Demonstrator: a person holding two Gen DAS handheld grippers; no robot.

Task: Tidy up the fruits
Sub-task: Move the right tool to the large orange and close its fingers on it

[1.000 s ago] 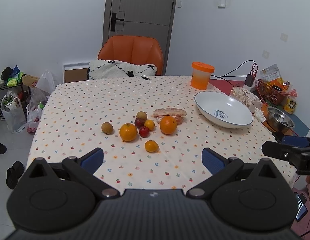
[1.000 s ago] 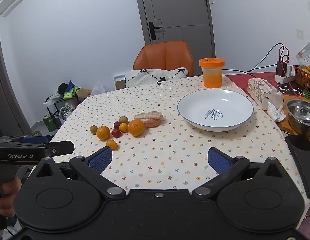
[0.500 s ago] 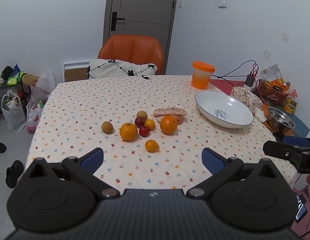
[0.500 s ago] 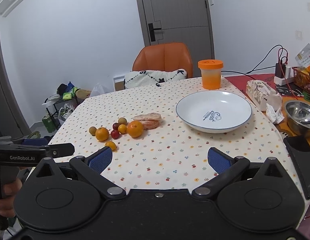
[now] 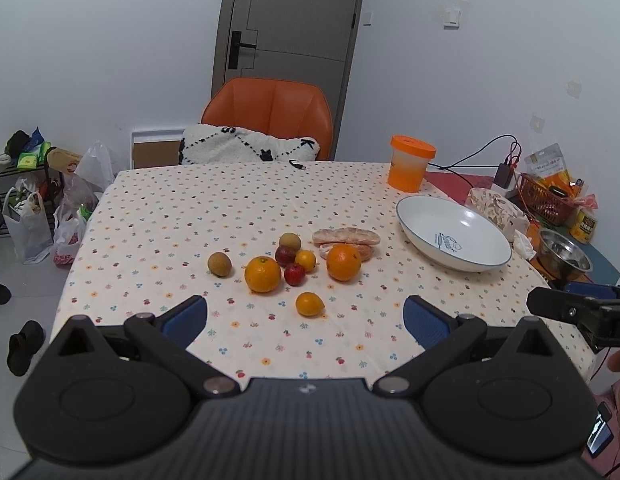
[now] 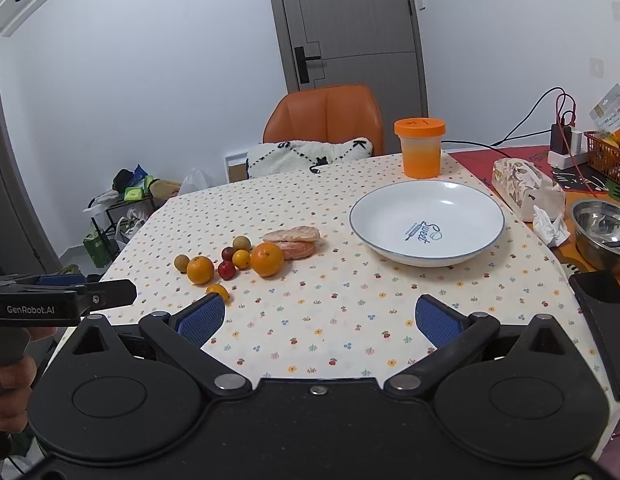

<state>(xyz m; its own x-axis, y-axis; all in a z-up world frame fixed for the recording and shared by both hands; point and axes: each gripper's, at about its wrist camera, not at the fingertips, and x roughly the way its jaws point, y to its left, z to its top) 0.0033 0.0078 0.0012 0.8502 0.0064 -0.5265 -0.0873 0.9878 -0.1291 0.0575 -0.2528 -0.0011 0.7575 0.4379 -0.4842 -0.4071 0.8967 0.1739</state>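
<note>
Several fruits lie in a loose cluster mid-table: two oranges (image 5: 263, 274) (image 5: 344, 262), a small yellow citrus (image 5: 309, 304) nearest me, two red fruits (image 5: 294, 274), two brown round fruits (image 5: 219, 264) and peeled citrus pieces (image 5: 346, 236). An empty white bowl (image 5: 454, 233) (image 6: 426, 227) stands to the right of them. My left gripper (image 5: 305, 317) hovers open above the near table edge, short of the fruit. My right gripper (image 6: 318, 317) is also open and holds nothing, with the yellow citrus (image 6: 217, 291) just beyond its left finger.
An orange-lidded cup (image 5: 410, 168) stands at the back right. A tissue pack (image 6: 526, 188), a steel bowl (image 6: 602, 232), a red basket (image 5: 544, 200) and cables crowd the right side. An orange chair (image 5: 269, 116) with a cushion is behind the flowered tablecloth (image 5: 189, 208). Bags sit on the floor left.
Both grippers have edged slightly forward and steadied over the near table edge. The fruits and the bowl lie where they were.
</note>
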